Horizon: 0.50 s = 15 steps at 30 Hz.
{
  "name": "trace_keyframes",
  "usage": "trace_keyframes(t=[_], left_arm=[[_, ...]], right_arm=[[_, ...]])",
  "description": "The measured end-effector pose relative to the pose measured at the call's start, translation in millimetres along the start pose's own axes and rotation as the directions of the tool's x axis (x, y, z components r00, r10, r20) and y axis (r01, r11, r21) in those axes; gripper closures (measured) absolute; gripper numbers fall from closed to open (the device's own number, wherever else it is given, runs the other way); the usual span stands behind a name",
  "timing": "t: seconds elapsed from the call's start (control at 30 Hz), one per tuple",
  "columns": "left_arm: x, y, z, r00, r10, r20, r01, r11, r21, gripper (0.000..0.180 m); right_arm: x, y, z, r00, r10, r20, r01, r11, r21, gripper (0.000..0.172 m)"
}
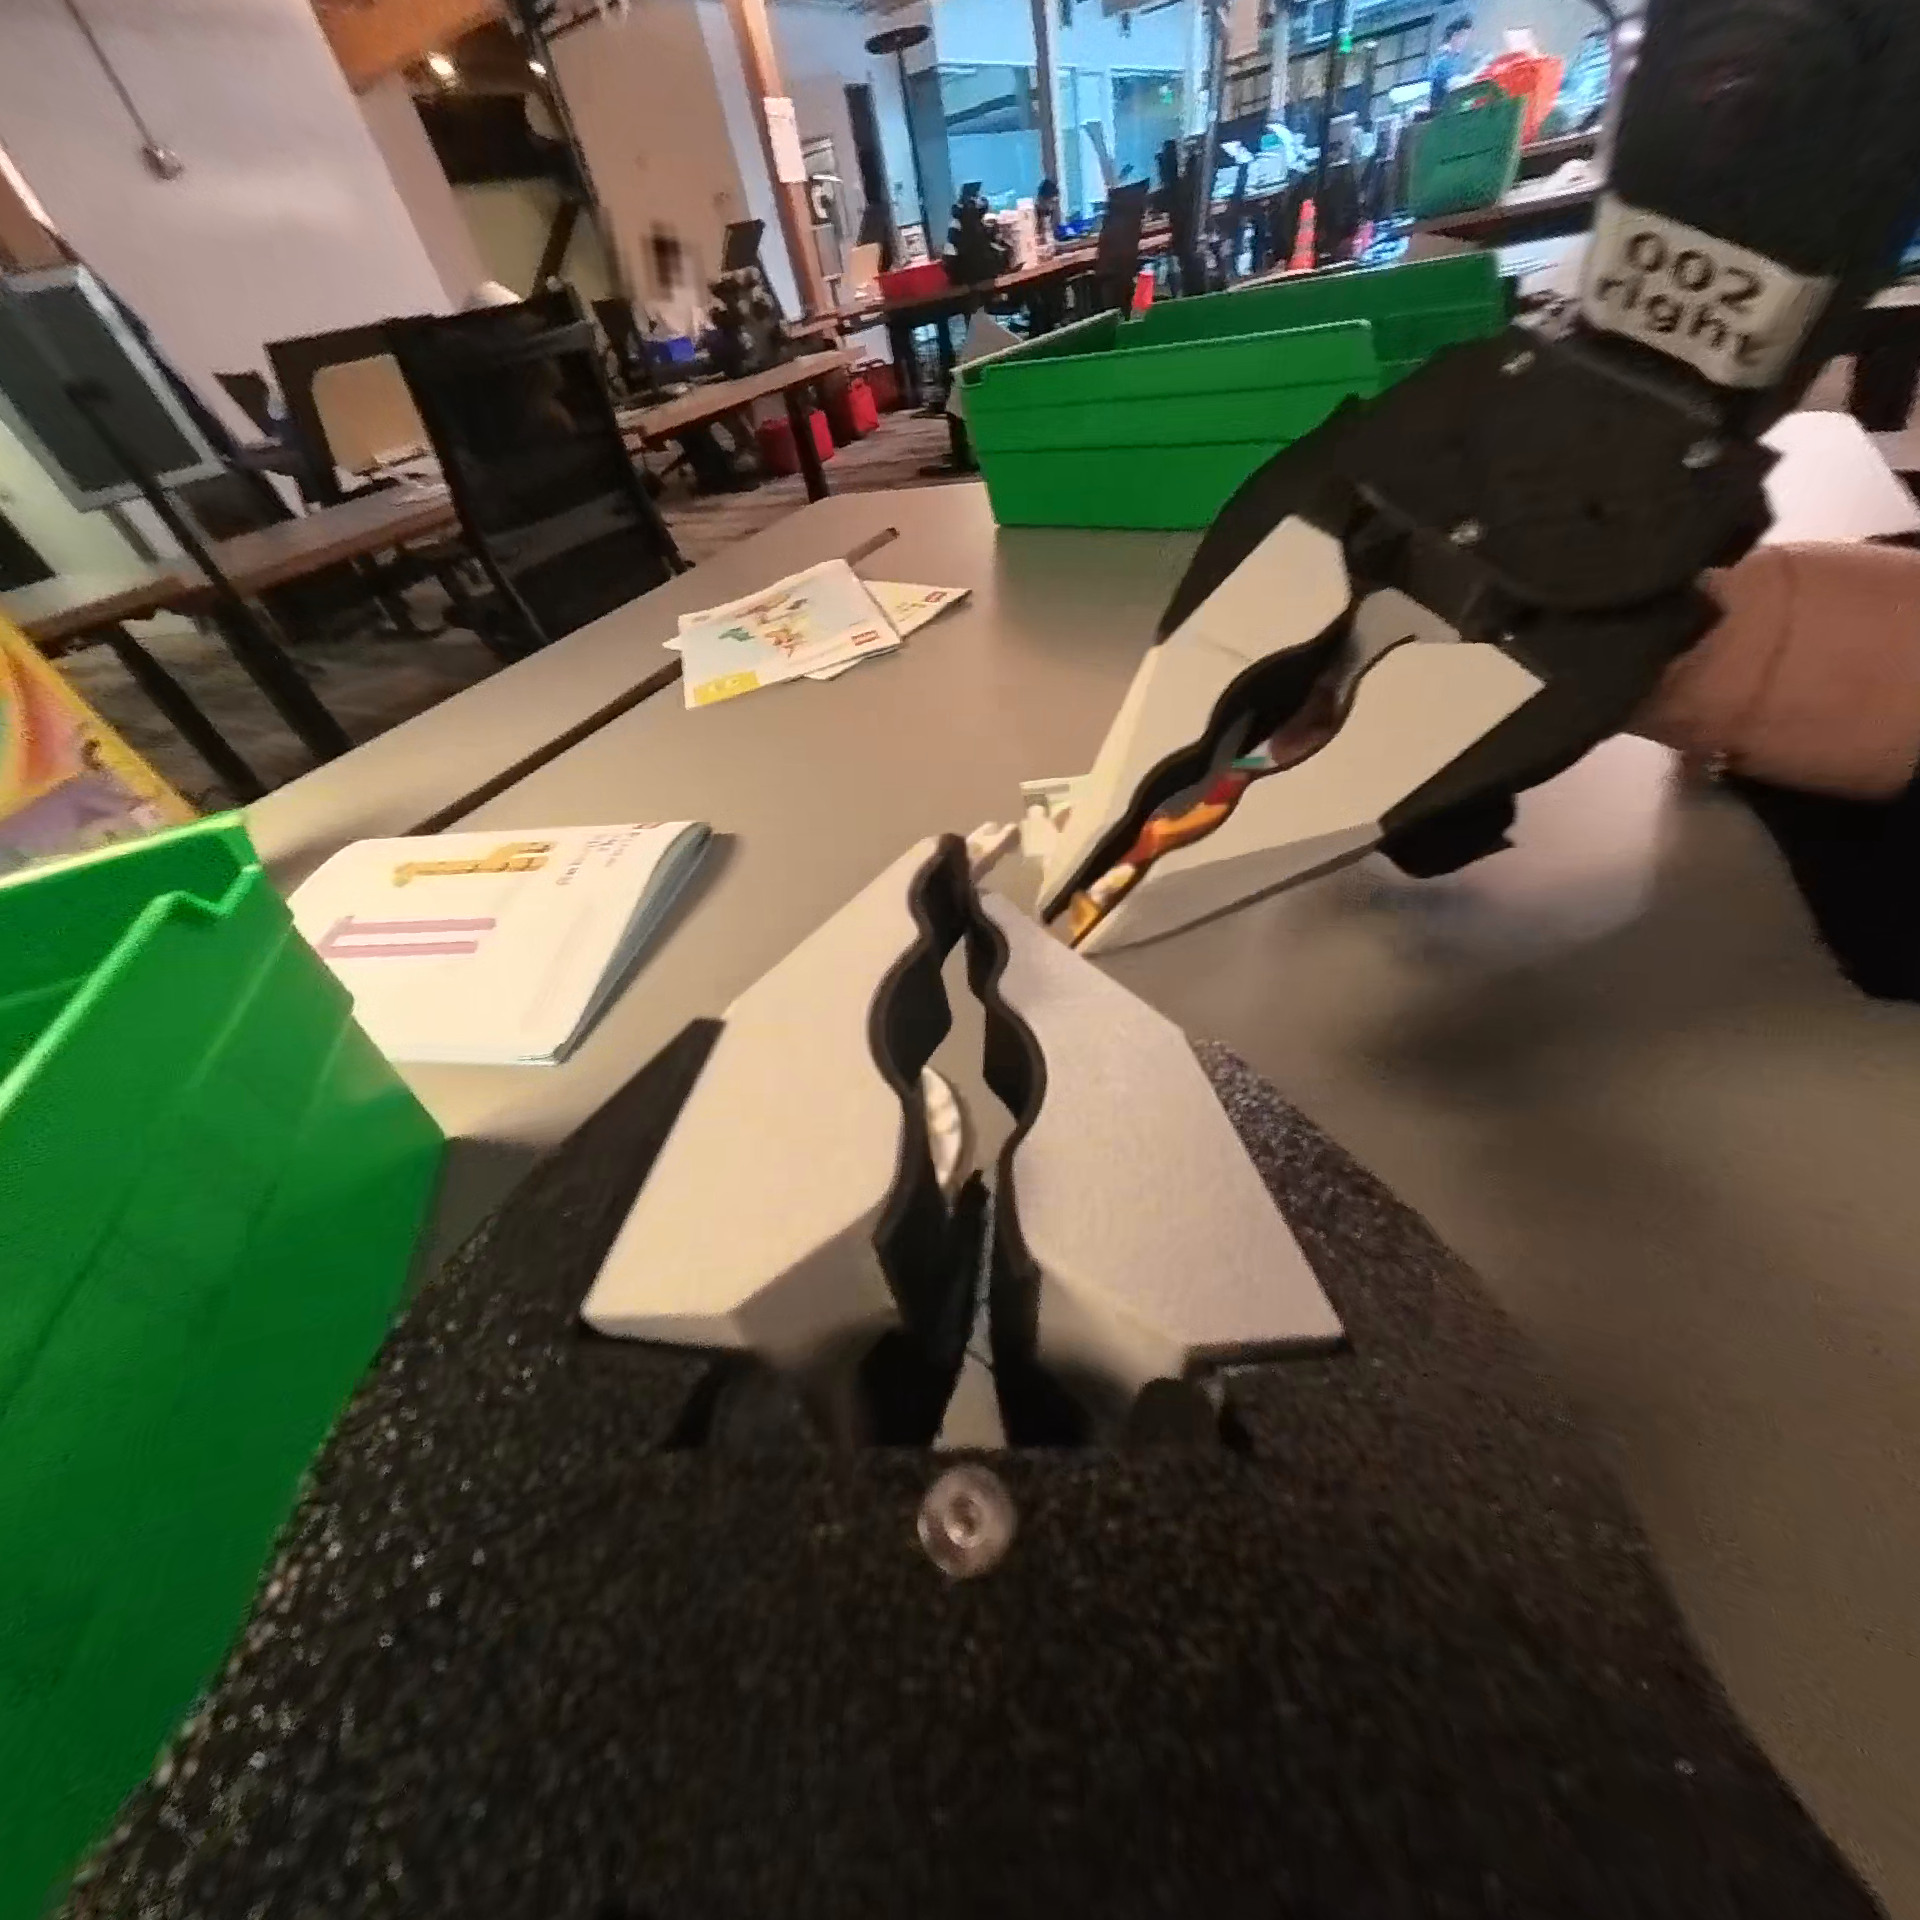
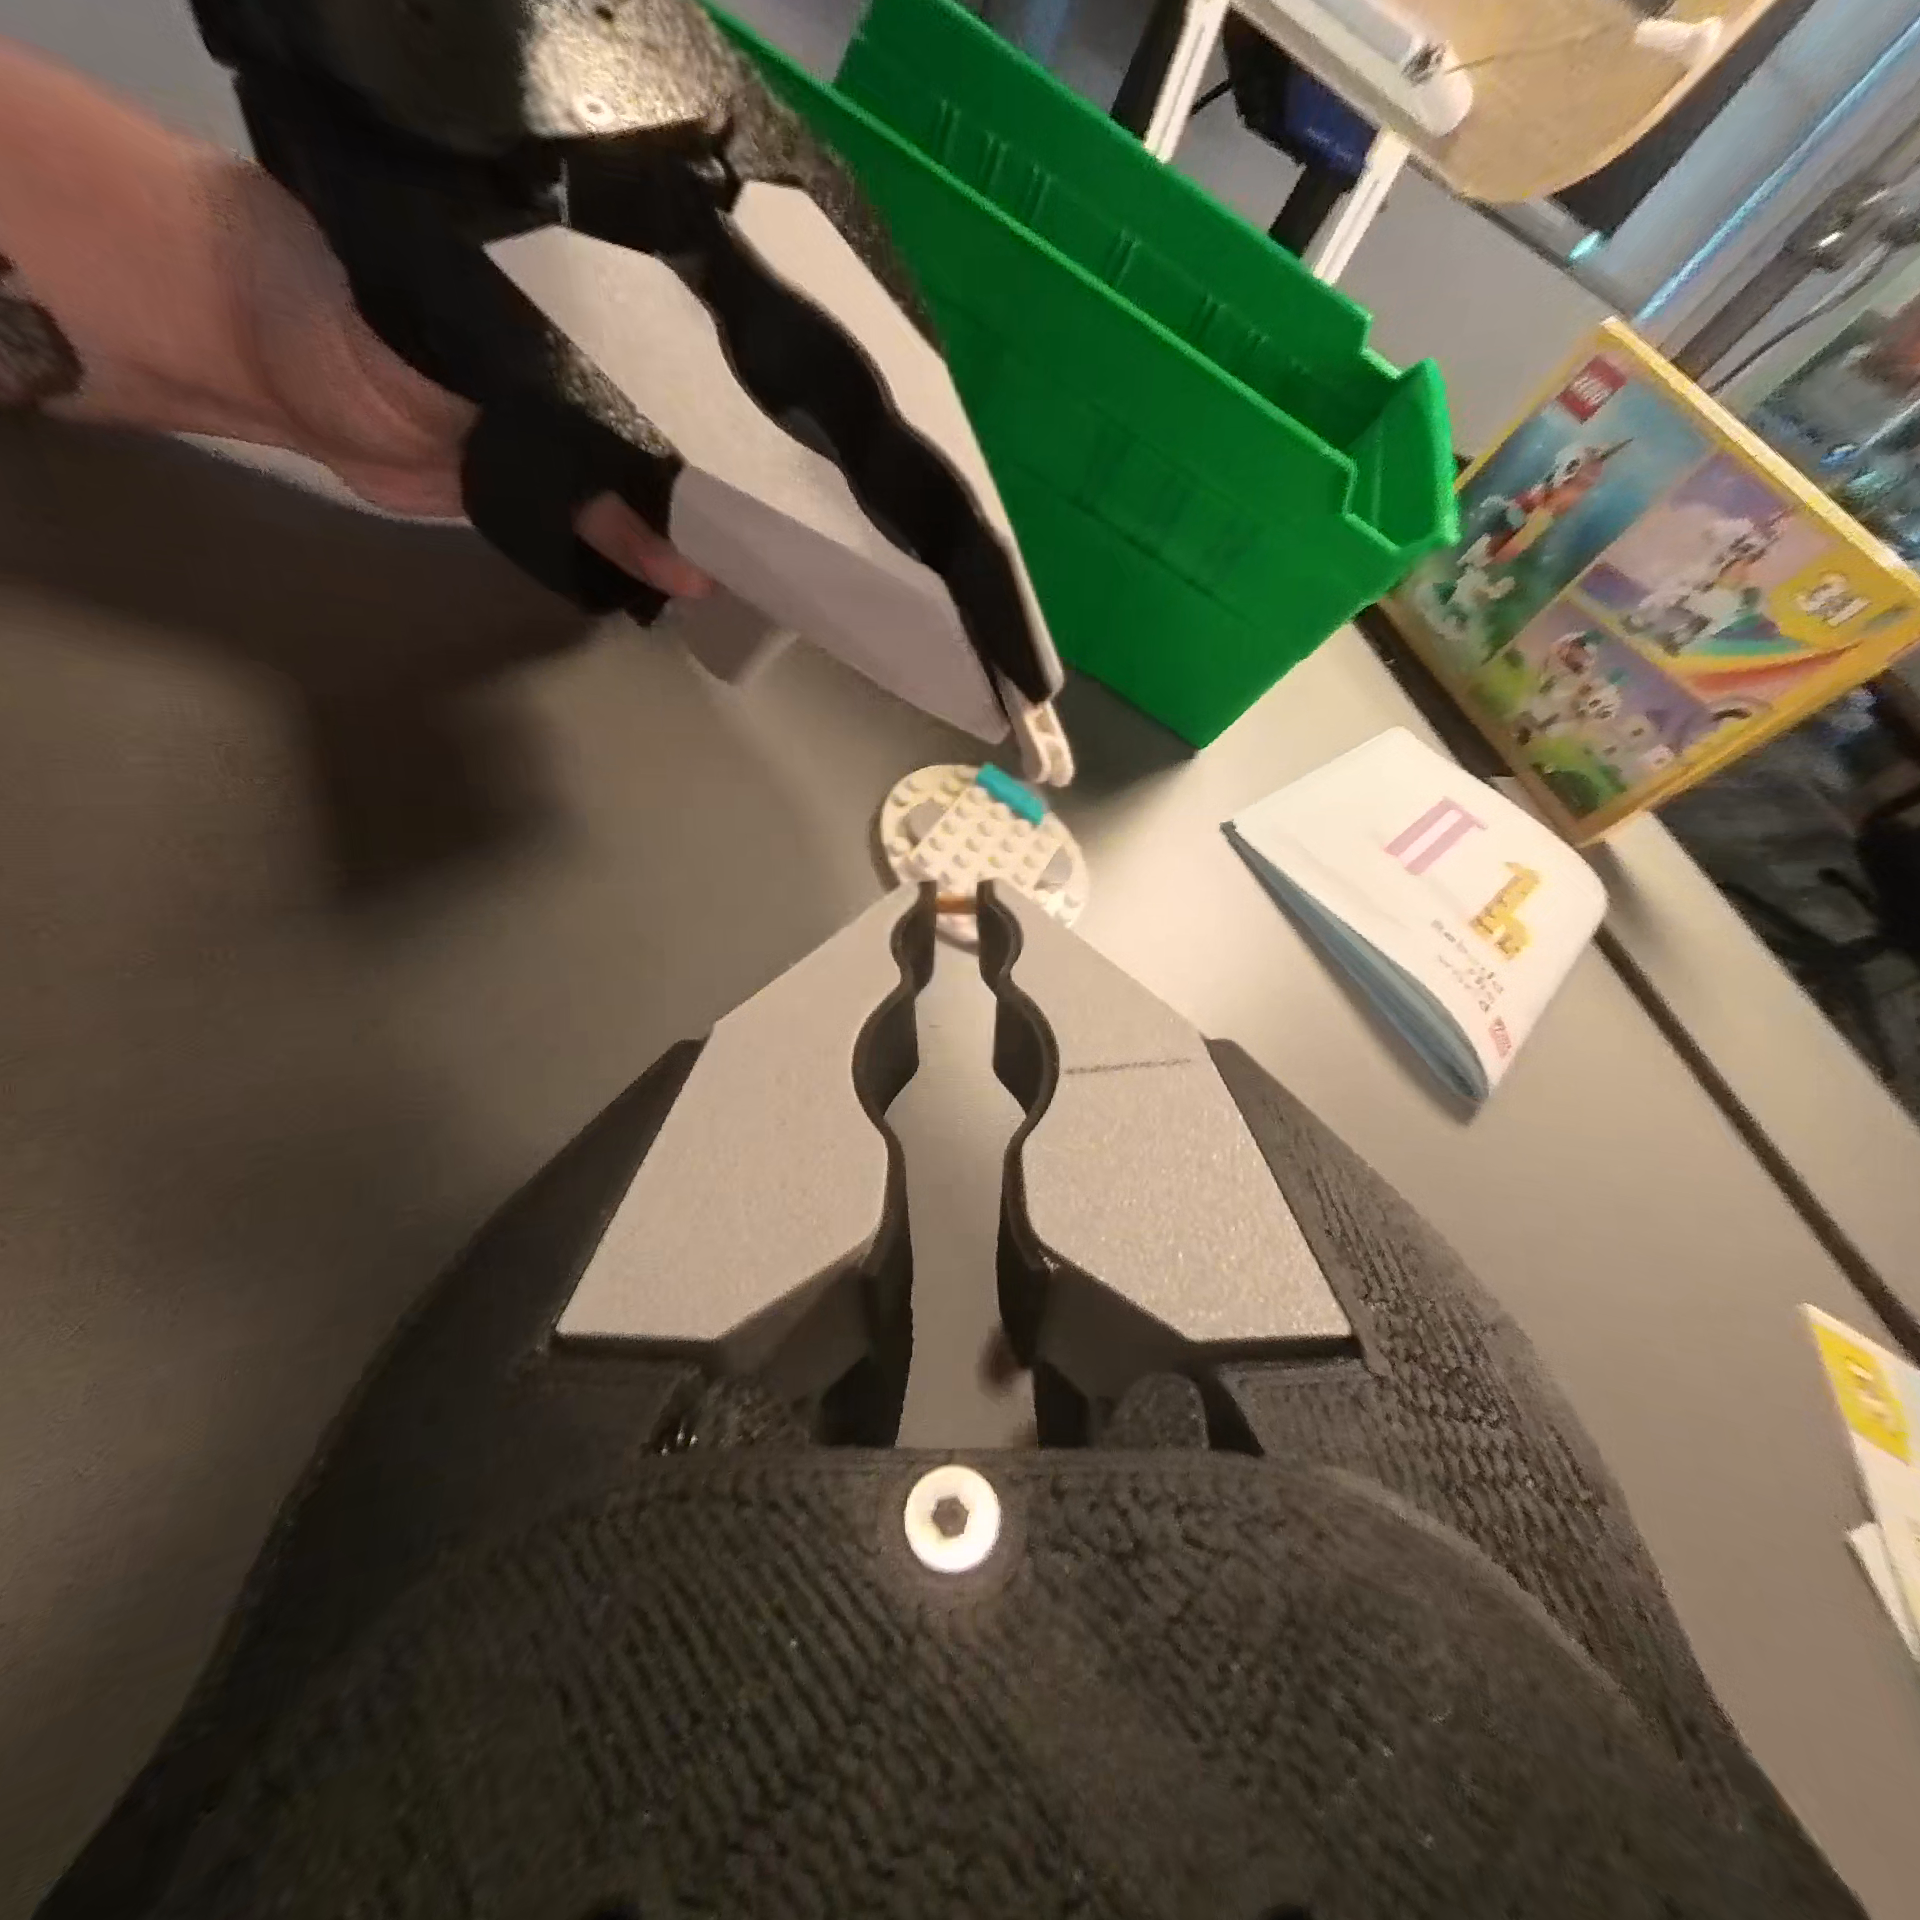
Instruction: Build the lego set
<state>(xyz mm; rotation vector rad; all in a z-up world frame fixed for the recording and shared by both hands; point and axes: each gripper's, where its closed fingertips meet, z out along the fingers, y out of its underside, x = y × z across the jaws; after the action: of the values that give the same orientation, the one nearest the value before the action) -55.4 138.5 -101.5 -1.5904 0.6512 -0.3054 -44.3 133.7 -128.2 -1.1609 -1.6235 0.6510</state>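
Left gripper (image 2: 1023, 717): jaws closed on a small white brick piece (image 2: 1047, 740), its end protruding past the fingertips, poised just above the round white studded assembly (image 2: 982, 844) on the grey table (image 2: 520, 987). Right gripper (image 2: 951, 902): jaws pinching the near edge of that assembly, which carries a teal piece (image 2: 1013, 792). Adjacent: open instruction booklet (image 2: 1444, 914), green bin (image 2: 1195, 416) beyond, colourful toy box (image 2: 1662, 603), further leaflets (image 1: 810, 634). Nothing stands between the grippers.

The round studded plate (image 2: 982, 844) is white with grey patches and a teal piece (image 2: 1010, 795) at its far edge. Green bin (image 2: 1174, 436), grey worktop (image 2: 416, 935), white booklet (image 2: 1444, 914) with pink and perhaps gold marks.
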Motion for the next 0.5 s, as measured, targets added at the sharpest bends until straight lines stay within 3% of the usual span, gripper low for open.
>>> trace_keyframes(t=[0.1, 0.17, 0.23, 0.3, 0.4, 0.5], left_arm=[[-8.6, -13.1, -7.1, 0.997, 0.032, 0.076, -0.034, 0.999, 0.03, 0.179], [-22.7, -36.3, -24.7, 0.981, 0.04, 0.191, -0.054, 0.996, 0.07, 0.179], [-48.3, -62.2, -51.9, 0.929, 0.033, 0.369, -0.073, 0.993, 0.094, 0.179], [-80.3, -73.7, -81.0, 0.845, 0.069, 0.531, -0.09, 0.996, 0.014, 0.179], [-129.3, -54.0, -115.1, 0.753, 0.138, 0.643, 0.021, 0.972, -0.233, 0.178], [-155.4, -6.5, -130.4, 0.779, 0.058, 0.624, 0.26, 0.876, -0.406, 0.177]], right_arm=[[12.1, 0.3, -2.4, 0.991, -0.09, -0.096, 0.089, 0.996, -0.014, 0.166], [16.7, -1.9, -3.5, 0.979, -0.144, -0.145, 0.143, 0.99, -0.018, 0.166], [17.0, -3.4, -2.3, 0.972, -0.173, -0.162, 0.172, 0.985, -0.023, 0.166], [15.2, -4.7, 0.1, 0.971, -0.179, -0.16, 0.178, 0.984, -0.02, 0.166], [11.6, -6.0, 3.0, 0.974, -0.17, -0.147, 0.171, 0.985, -0.007, 0.166], [8.7, -9.4, 4.1, 0.976, -0.166, -0.138, 0.169, 0.986, 0.011, 0.166]])
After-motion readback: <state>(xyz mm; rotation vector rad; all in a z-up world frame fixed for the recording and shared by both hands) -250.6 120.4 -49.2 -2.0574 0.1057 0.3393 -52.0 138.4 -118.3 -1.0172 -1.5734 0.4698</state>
